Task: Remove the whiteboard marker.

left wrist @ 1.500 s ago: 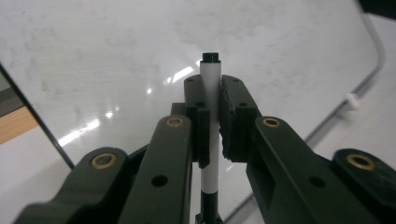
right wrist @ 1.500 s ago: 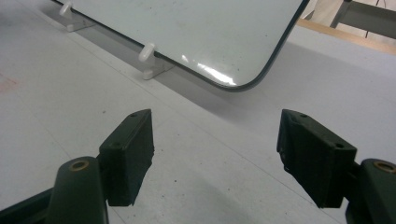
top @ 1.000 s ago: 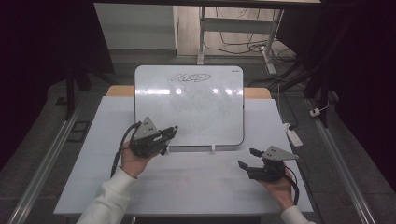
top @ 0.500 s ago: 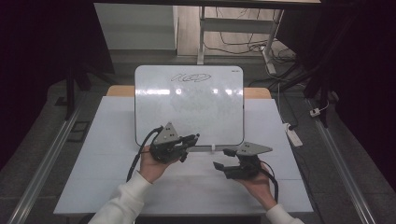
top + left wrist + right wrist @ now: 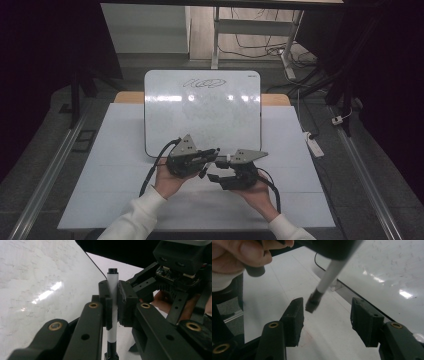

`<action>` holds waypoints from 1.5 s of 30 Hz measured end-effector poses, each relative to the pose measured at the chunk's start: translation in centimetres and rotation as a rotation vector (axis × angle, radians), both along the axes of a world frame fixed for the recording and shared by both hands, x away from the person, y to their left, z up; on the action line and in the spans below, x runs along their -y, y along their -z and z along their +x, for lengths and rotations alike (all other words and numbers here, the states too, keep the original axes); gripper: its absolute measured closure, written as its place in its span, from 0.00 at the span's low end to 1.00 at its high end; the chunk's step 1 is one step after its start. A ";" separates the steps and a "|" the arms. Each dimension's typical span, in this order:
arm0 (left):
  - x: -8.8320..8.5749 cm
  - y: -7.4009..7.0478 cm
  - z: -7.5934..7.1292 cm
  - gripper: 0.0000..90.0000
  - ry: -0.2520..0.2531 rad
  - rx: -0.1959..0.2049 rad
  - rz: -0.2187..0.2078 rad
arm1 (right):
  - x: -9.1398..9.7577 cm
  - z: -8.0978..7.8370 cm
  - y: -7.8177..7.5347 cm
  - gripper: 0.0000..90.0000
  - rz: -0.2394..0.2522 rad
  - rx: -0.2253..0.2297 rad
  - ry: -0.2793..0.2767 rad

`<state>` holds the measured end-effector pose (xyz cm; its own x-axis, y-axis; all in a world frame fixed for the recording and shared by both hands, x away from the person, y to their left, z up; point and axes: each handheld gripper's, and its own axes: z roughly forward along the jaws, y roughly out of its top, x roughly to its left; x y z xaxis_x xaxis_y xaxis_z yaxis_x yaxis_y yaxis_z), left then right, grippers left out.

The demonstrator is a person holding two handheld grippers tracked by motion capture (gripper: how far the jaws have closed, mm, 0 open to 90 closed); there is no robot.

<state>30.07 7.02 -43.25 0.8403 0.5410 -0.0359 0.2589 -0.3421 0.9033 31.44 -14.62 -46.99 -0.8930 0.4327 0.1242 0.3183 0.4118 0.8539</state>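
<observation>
We hold the marker point(image 5: 113, 305) clamped in the left gripper point(image 5: 212, 156), its fingers point(image 5: 106, 302) pressed on the white barrel from both sides. In the left gripper view one black end of the marker rises above the pads and the barrel runs down between the arms. The marker sits in the air over the near part of the worktop point(image 5: 300, 150), just in front of the near edge of the whiteboard point(image 5: 200, 112).

The step in hand, as we judge it, is taking the black cap end point(image 5: 312, 303) of the marker with the right gripper point(image 5: 325, 318), probably to pull it off. The right fingers point(image 5: 294, 315) stand apart and have just been closing; the cap end hangs between them, nearer the left pad in the right gripper view, and neither pad touches it yet.

To do this well:
- We centre the cap end between the right pads before closing, so that both land together.
- We grip the black part alone, not the white barrel.
- We keep the left clamp firm and pull straight along the marker's axis.
- We avoid twisting sideways, which could lever the barrel out of the left pads.

The marker is slim and round, white along the barrel and black at both ends. The whiteboard carries a faint scribble near its far edge.
</observation>
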 end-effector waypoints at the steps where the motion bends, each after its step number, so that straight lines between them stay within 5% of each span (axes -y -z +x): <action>1: 0.1 0.1 0.0 0.91 0.000 0.001 0.002 | -0.2 0.0 0.0 0.50 -0.002 -0.006 0.003; 14: 1.6 0.5 -0.5 0.91 0.005 0.022 0.051 | -1.6 0.8 0.6 0.81 -0.004 -0.155 0.036; 20: 1.8 0.6 -0.6 0.91 0.000 0.031 0.066 | -1.5 1.1 0.8 0.85 -0.015 -0.198 0.058; 26: 1.4 0.5 -0.7 0.80 0.012 0.016 0.023 | -1.5 1.1 0.8 0.86 -0.015 -0.176 0.066; 31: -1.3 0.0 -1.0 0.56 -0.069 0.010 0.001 | -0.5 1.3 0.4 0.86 0.010 -0.130 0.085; 34: -3.5 0.5 -1.2 0.47 -0.123 -0.029 -0.015 | 0.3 1.5 0.1 0.86 0.033 -0.105 0.110; 45: -9.3 3.6 -3.7 0.35 -0.185 -0.092 0.049 | 2.5 2.0 -1.2 0.86 0.112 0.007 0.158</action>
<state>26.37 16.29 -46.86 0.7210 0.6886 -0.0776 0.4015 -0.3239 0.8567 33.41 -17.10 -45.79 -0.8160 0.5513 0.1737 0.3654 0.2592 0.8940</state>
